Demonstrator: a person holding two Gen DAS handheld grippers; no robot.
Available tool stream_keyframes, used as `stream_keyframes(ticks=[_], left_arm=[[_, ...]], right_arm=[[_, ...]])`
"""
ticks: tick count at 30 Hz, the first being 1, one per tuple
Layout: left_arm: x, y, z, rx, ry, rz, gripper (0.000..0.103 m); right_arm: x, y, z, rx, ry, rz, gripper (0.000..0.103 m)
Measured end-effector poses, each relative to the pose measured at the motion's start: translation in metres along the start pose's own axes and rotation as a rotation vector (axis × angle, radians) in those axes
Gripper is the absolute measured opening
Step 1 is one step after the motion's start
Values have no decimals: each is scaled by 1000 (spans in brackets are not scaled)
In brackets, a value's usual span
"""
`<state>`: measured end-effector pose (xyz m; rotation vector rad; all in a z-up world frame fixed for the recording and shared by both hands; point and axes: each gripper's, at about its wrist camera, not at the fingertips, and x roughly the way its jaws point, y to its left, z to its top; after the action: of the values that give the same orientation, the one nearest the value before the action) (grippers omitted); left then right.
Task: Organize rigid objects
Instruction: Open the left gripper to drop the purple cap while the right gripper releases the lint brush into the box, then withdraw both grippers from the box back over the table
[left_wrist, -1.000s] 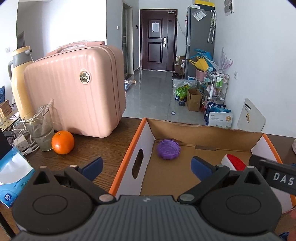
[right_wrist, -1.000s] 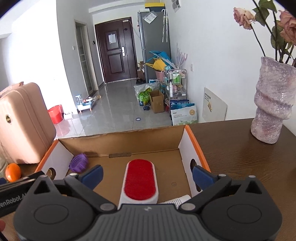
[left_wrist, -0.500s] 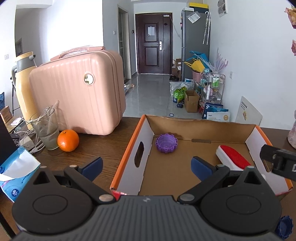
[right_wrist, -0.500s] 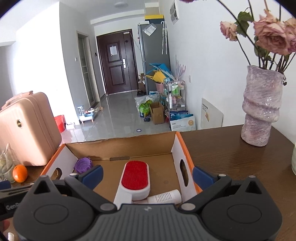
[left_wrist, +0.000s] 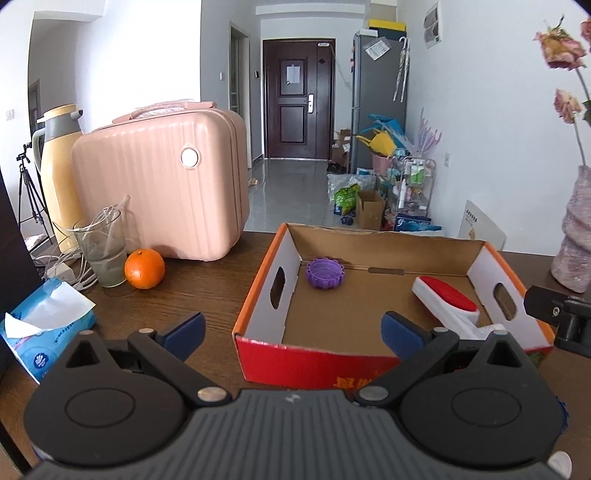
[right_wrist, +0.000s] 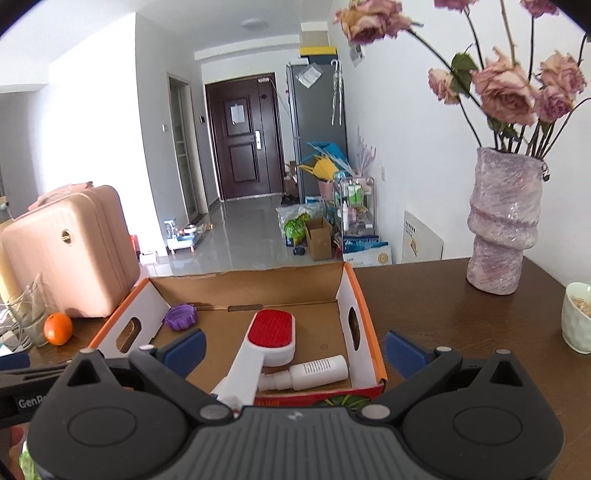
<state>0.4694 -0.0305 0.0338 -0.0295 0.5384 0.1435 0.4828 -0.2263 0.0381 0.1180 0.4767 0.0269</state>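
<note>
An open cardboard box (left_wrist: 266, 295) (right_wrist: 364, 317) with orange rims sits on the dark wooden table. Inside lie a purple ridged cap (left_wrist: 325, 272) (right_wrist: 180, 316) at the back left, a white brush with a red pad (left_wrist: 445, 301) (right_wrist: 269, 338), and a small white bottle (right_wrist: 314, 372) on its side by the right wall. My left gripper (left_wrist: 293, 330) hangs open and empty in front of the box. My right gripper (right_wrist: 293, 349) is open and empty too, above the box's near edge.
A pink suitcase (left_wrist: 162, 184), a yellow thermos (left_wrist: 59, 177), a glass (left_wrist: 103, 254), an orange (left_wrist: 144, 268) and a tissue pack (left_wrist: 48, 325) stand left of the box. A purple vase with dried roses (right_wrist: 502, 221) and a white cup (right_wrist: 578, 321) stand at the right.
Both grippers have drawn back and risen away from the box, so the whole box and its near red wall now show. The white bottle has come into view.
</note>
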Motion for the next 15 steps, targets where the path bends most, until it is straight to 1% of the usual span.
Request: stream_keyframes(ticks=[5, 8, 15], left_arm=[[-25, 11, -11, -23, -27, -35, 103], [-35, 17, -18, -30, -21, -58, 103], [-60, 21, -36, 0, -24, -75, 103]], right_arm=[[-24, -4, -14, -1, -36, 14, 103], [-36, -6, -22, -17, -44, 10, 103], [-64, -11, -38, -61, -51, -6, 103]])
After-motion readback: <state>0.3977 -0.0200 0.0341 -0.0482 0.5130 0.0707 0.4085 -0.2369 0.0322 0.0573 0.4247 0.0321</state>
